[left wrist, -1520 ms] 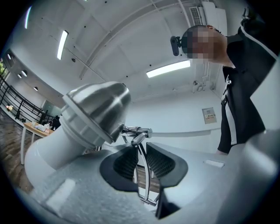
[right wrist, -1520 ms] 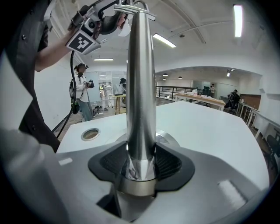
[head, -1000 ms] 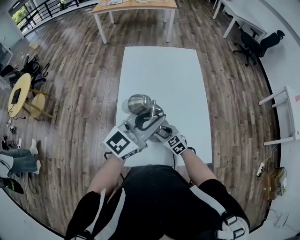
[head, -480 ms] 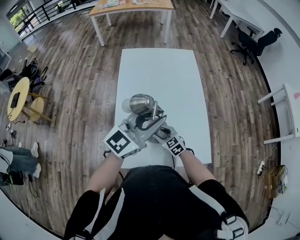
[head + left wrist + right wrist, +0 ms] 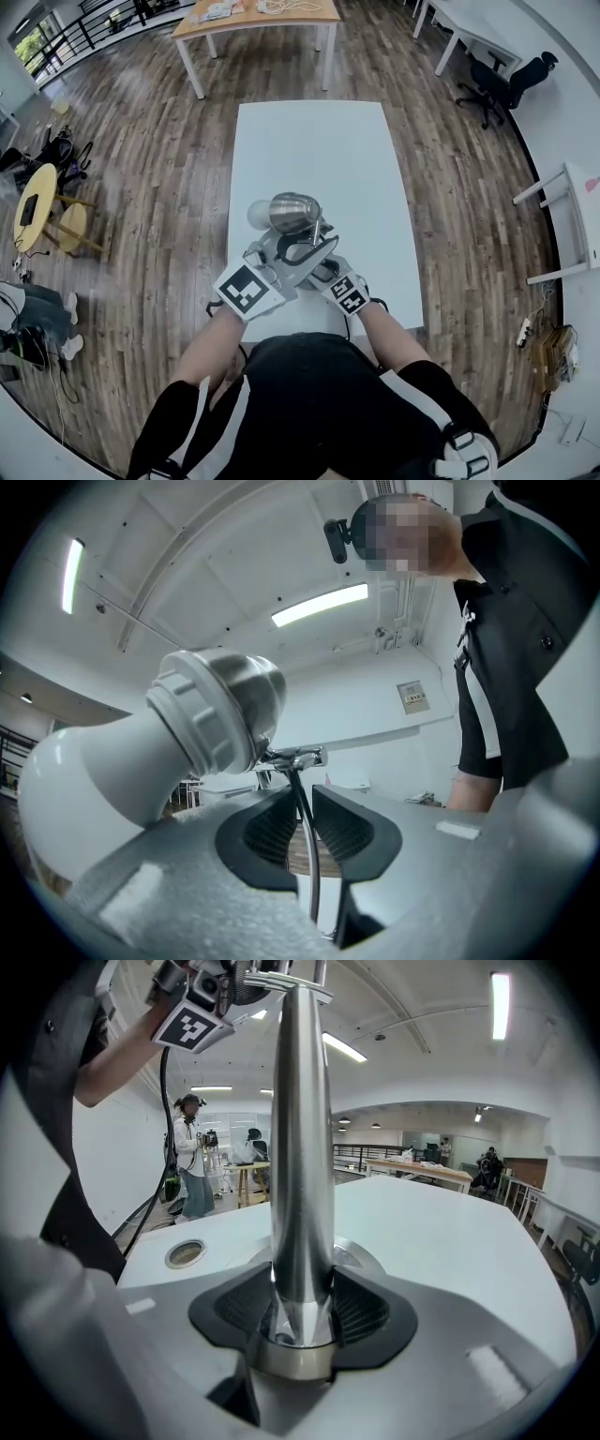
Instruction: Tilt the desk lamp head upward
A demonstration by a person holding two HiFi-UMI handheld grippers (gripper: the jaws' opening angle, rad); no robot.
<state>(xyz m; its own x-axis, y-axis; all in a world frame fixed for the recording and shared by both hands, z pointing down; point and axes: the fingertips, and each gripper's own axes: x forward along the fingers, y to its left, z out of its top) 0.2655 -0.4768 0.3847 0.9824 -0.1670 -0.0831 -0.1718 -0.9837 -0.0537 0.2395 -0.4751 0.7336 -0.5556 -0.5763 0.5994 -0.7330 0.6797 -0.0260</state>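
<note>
Clamping the lamp's chrome post [image 5: 300,1129] low down, the right gripper [image 5: 302,1288] sits lower centre. The left gripper [image 5: 306,803] pinches the thin neck [image 5: 294,782] under the lamp head [image 5: 211,714], upper left. The lamp [image 5: 294,216] stands at the white desk's [image 5: 319,141] near end; a wall label [image 5: 412,697] beyond is unreadable.

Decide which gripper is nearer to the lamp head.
Left. The left gripper clamps the thin arm just under the lamp head; the right gripper clamps the lamp post low down, by the base.

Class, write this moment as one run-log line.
left tongs: closed on thin rod under lamp head | right tongs: clamped on lamp post near base | surface: white table
</note>
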